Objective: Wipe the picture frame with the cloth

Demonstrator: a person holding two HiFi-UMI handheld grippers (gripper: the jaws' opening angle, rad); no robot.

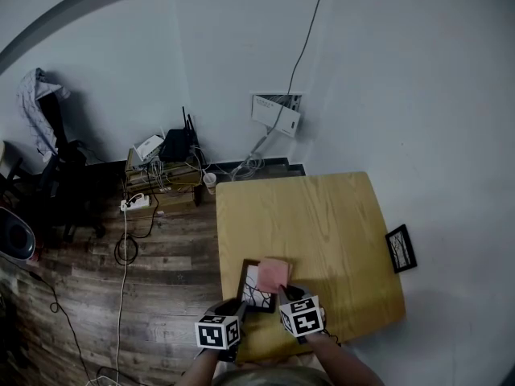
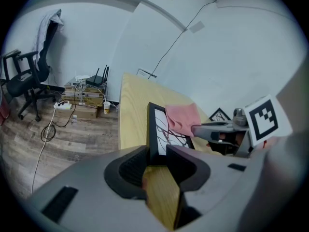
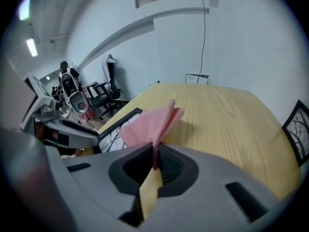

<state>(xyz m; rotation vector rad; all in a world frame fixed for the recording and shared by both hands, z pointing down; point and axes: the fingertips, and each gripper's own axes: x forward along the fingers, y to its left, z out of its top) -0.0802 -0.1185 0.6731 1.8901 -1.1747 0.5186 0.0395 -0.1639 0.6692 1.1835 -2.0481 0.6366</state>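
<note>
A black picture frame (image 1: 256, 289) with a branch drawing lies near the front edge of the wooden table (image 1: 322, 215). My left gripper (image 1: 238, 306) is shut on the frame's near edge (image 2: 155, 144), and the frame (image 2: 161, 127) is tilted up from the table. A pink cloth (image 1: 274, 273) rests on the frame's far right part. My right gripper (image 1: 286, 291) is shut on the cloth (image 3: 150, 125), which fans out from its jaws over the frame (image 3: 118, 121). In the left gripper view the right gripper (image 2: 212, 129) reaches in from the right, onto the cloth (image 2: 183, 117).
A second small black frame (image 1: 401, 248) sits at the table's right edge. On the wooden floor to the left are a paper cup (image 1: 209, 180), boxes with a router (image 1: 165, 159), a power strip (image 1: 135, 203) with cables and an office chair (image 1: 48, 155).
</note>
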